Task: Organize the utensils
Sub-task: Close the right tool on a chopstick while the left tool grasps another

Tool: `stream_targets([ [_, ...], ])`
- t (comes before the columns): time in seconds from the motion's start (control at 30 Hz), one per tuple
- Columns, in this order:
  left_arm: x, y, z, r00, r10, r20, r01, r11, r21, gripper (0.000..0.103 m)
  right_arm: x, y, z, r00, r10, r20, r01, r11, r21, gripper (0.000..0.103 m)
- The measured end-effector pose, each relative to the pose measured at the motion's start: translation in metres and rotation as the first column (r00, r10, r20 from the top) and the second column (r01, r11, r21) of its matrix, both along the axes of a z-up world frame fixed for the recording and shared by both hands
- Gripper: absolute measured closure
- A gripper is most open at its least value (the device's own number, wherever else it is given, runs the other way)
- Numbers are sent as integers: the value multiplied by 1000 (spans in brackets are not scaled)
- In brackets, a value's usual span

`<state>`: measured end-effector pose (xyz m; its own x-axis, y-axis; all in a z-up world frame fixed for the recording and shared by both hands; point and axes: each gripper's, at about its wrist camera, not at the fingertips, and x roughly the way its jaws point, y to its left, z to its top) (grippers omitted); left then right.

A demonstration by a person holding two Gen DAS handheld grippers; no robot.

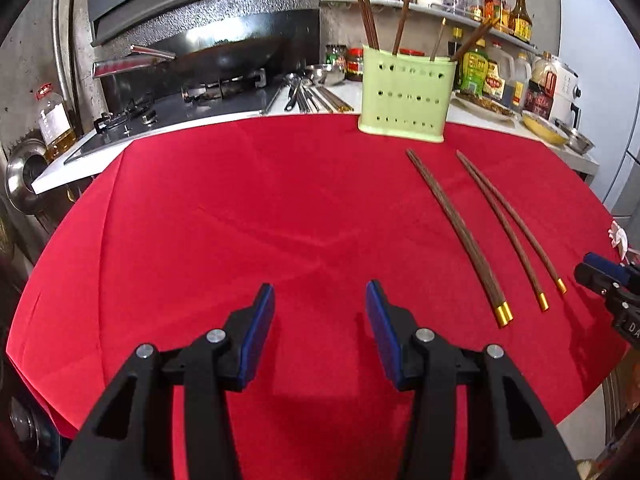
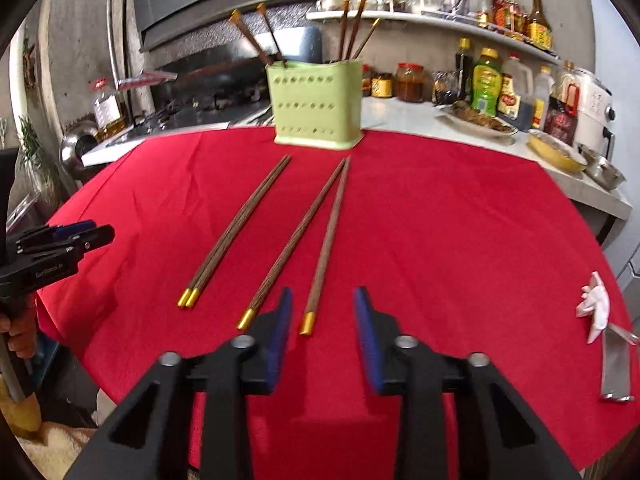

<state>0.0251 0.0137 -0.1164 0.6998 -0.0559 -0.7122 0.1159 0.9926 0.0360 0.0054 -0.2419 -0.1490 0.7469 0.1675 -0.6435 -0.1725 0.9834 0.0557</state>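
A green perforated utensil holder (image 1: 406, 98) (image 2: 317, 104) stands at the far edge of the red cloth (image 1: 240, 208) with several brown chopsticks upright in it. On the cloth lie a tight pair of gold-capped chopsticks (image 1: 456, 232) (image 2: 236, 232) and two more that splay apart (image 1: 508, 228) (image 2: 316, 240). My left gripper (image 1: 320, 300) is open and empty, left of them. My right gripper (image 2: 322, 308) is open; the gold cap of the rightmost chopstick (image 2: 307, 323) lies between its fingertips. It also shows in the left wrist view (image 1: 600, 272).
A stove with a wok (image 1: 224, 56) is at the back left. Bottles and jars (image 2: 500, 88) line the counter and the shelf at the back right. A yellow dish (image 2: 556, 152) sits on the counter. A white paper scrap (image 2: 596, 308) lies at the cloth's right edge.
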Motion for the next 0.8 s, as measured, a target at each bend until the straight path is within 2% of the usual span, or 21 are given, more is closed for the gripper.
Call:
stream_targets([
  [0.17,1,-9,-2,1000,-19,-11,19,1000,-10,56,10,2,-12,999,1,-44,-1,1000,8,82],
  [0.3,1,-17,-1,999,-34,-9,34,999,-11,56,17,5,-16,999,-8,-37,8,1000,-15,83],
  [0.33,1,-18,-1,999,-38,-10,38,999,-13,56,17,6,-16,999,-13,-31,12,1000,-25,85],
  [0.37,1,-20,-1,999,-44,-12,44,999,-17,56,17,7,-16,1000,-21,-22,20,999,-46,93],
  [0.4,0,-24,-1,998,-55,-13,55,998,-18,56,16,7,-17,1000,-25,-17,24,998,-58,95],
  [0.8,6,-76,-11,979,-200,-50,194,975,-107,56,-2,-36,-18,994,-106,-25,105,993,-56,96],
])
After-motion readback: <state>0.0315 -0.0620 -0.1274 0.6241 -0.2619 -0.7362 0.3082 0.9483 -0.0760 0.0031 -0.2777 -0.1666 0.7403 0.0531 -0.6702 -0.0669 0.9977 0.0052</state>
